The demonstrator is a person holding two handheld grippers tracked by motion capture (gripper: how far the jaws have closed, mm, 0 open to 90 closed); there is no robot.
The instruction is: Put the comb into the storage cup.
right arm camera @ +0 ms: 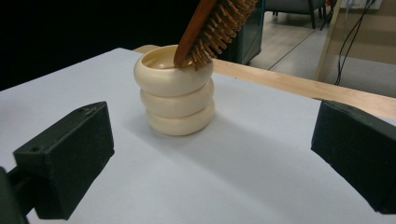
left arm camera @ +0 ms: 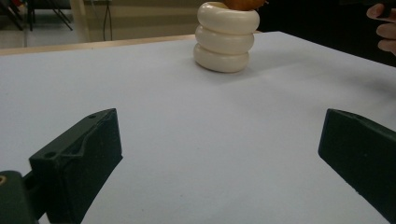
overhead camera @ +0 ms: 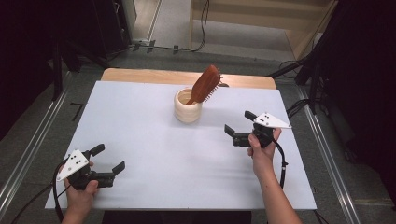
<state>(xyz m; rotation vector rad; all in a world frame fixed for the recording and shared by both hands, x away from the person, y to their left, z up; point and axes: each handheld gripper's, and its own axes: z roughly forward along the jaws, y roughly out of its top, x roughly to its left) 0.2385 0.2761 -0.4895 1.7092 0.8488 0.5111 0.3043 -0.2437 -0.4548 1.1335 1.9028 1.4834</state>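
Observation:
A cream ribbed cup (overhead camera: 187,107) stands upright at the middle back of the white table cover (overhead camera: 154,154). A brown wooden hairbrush (overhead camera: 205,84) stands in it handle down, its head leaning to the right over the rim. My right gripper (overhead camera: 239,122) hovers open to the right of the cup, jaws pointing toward it, nothing between them. In the right gripper view the cup (right arm camera: 175,89) and brush (right arm camera: 212,25) sit close ahead. My left gripper (overhead camera: 108,158) rests open near the front left corner. The cup (left arm camera: 226,37) appears far off in the left gripper view.
A bare wooden strip of table (overhead camera: 140,74) runs along the back edge behind the white cover. Metal rails (overhead camera: 28,149) flank the table on the floor. Cables (overhead camera: 203,28) lie on the floor beyond. The other hand's fingertips (left arm camera: 385,28) show at the right edge of the left gripper view.

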